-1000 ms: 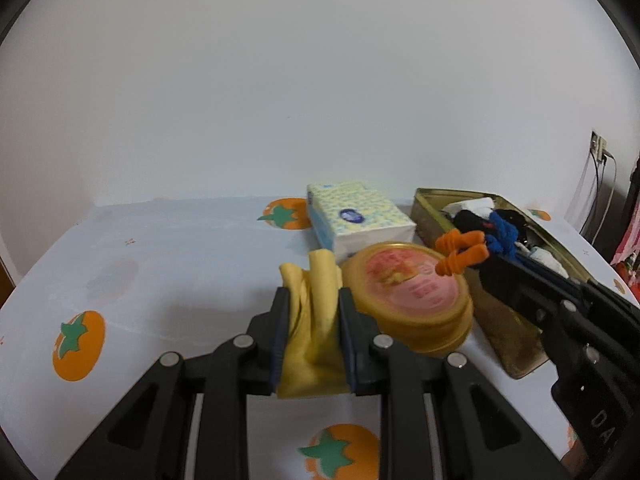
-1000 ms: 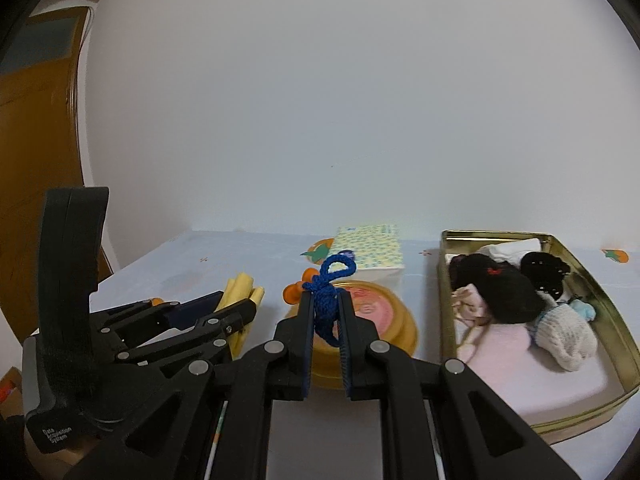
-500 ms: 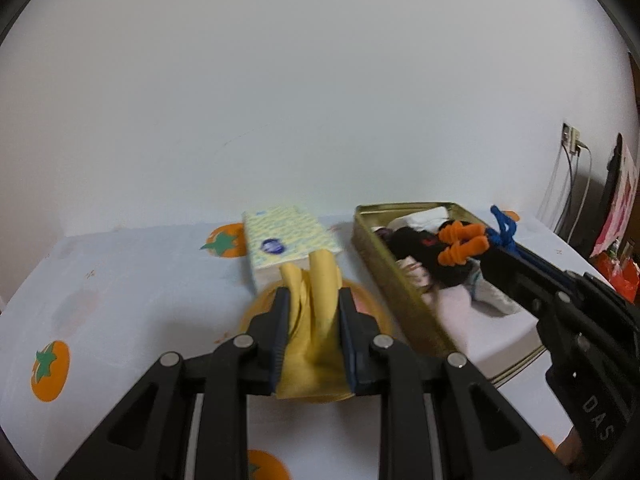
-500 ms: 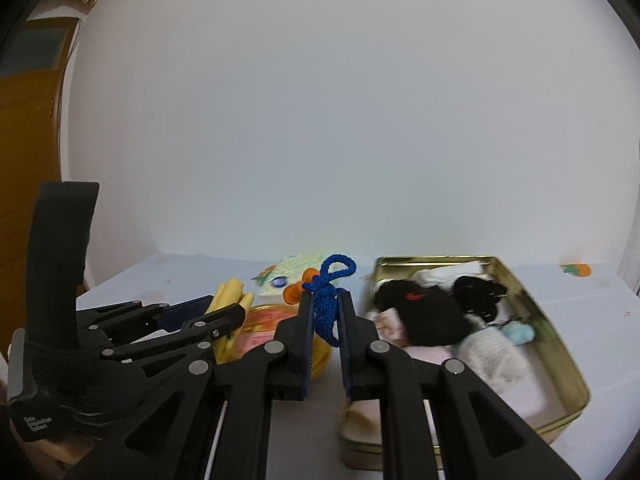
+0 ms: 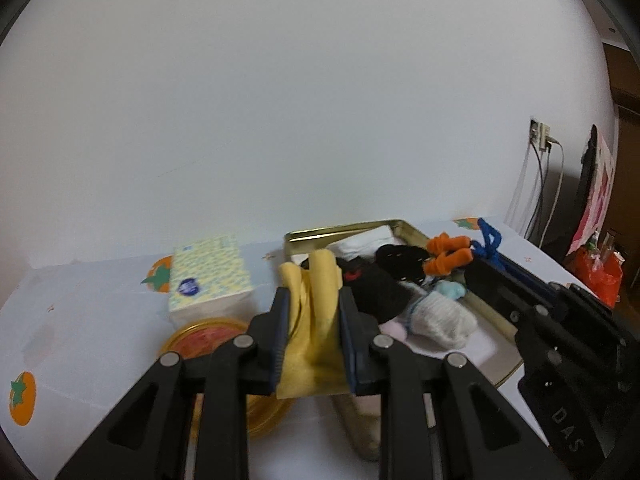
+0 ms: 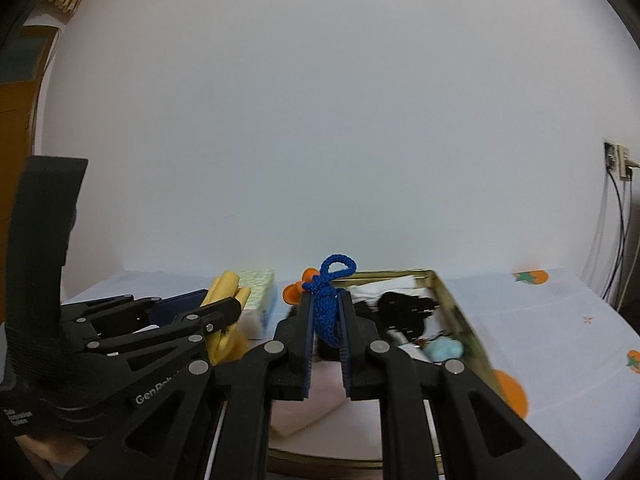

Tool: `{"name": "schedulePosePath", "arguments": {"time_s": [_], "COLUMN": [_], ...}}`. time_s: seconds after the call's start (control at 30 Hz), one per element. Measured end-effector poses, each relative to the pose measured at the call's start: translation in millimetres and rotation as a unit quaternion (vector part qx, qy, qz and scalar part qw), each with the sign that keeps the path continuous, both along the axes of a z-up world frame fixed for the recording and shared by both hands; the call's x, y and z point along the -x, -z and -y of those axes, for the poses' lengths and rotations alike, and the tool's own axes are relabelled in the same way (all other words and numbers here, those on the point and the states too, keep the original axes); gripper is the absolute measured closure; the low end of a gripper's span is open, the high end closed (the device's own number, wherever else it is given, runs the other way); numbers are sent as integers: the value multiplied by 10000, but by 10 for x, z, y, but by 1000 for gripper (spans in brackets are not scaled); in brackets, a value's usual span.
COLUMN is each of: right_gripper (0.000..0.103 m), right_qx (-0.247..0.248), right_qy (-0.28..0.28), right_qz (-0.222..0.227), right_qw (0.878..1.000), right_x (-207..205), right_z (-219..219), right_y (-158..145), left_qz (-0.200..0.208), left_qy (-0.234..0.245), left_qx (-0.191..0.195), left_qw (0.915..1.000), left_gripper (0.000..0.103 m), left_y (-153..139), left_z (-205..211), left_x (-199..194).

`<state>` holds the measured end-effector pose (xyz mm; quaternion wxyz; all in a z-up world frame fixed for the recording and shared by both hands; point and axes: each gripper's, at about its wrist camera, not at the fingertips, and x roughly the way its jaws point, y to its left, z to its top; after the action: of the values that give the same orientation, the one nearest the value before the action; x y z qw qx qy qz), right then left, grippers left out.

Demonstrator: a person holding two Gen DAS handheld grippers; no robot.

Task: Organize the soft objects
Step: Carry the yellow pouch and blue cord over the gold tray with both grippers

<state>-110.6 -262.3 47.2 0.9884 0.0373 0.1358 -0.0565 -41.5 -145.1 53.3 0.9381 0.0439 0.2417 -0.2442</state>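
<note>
My left gripper [image 5: 313,300] is shut on a folded yellow cloth [image 5: 314,320] and holds it above the near-left edge of a gold tin tray [image 5: 416,231]. My right gripper [image 6: 326,300] is shut on a blue knitted cord [image 6: 328,312] with orange tips [image 5: 448,256], above the tray [image 6: 448,292]. The tray holds black, white, grey and pale blue soft items [image 5: 436,320]. The right gripper also shows at the right of the left wrist view [image 5: 480,264], and the left gripper and its yellow cloth [image 6: 228,292] at the left of the right wrist view.
A patterned tissue box [image 5: 208,280] stands left of the tray. A round gold and red tin lid [image 5: 208,340] lies in front of it. The tablecloth [image 5: 80,312] is white with orange persimmon prints. Cables hang from a wall socket [image 5: 540,136] at the right.
Both grippers have moved right with their loads, from over the round tin towards and over the gold tray. The tray now lies under both grippers.
</note>
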Motion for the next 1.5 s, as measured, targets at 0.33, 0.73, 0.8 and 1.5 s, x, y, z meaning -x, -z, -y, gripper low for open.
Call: {"name": "schedulePosePath", "arguments": {"time_s": [0.33,0.73,0.8,1.5], "right_gripper": [90,90,90,90], "right_qx": [-6,116,118,206], "right_qy": [394,694,737,822], "right_qz": [36,20,-10,-466], "right_qw": [9992,9975,9972,9953], "right_x": [99,257,276,97], "right_z": [342,474,500,701], "right_y": [-48,-133,-138,-15], "left_qz": [-4,-114,-161,-485], "left_qy": [235,435,479,600], "left_qx": [32,0,14,-78], "left_qw": [9997,9990,9987,9970], "left_gripper": [81,81,81,81], "left_y": [-36,21,23,201], "left_z": [376,739,806,1053], "left_x": [-20,-37,-47,-180]}}
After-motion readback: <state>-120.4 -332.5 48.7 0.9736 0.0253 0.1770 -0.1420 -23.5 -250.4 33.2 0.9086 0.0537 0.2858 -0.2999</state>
